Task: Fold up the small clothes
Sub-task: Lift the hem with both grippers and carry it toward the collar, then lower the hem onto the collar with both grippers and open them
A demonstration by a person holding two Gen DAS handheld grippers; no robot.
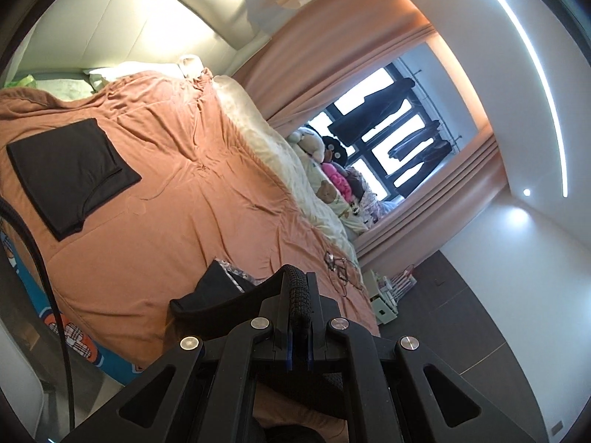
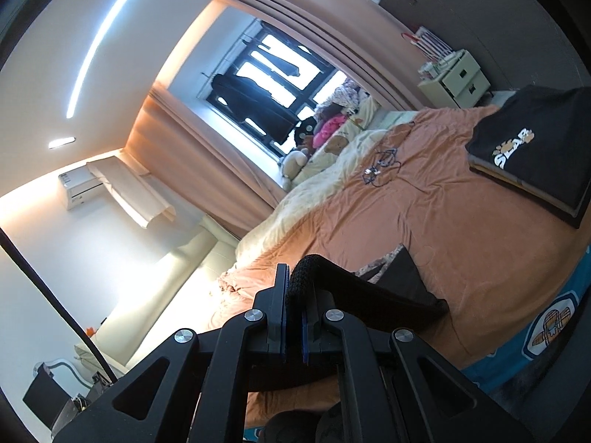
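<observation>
Between both closed jaws, the dark garment hangs mostly hidden

An orange bedspread covers the bed. Soft toys sit near the window, peach curtains hang beside, and eyeglasses lie on the bedspread.

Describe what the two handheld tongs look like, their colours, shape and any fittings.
Both the left tongs and right tongs are matte black angular plastic linkages with triangular cut-outs, round silver pivot bolts, and blue strips inside the fingers. A thin black cable trails at the left view's edge.
</observation>
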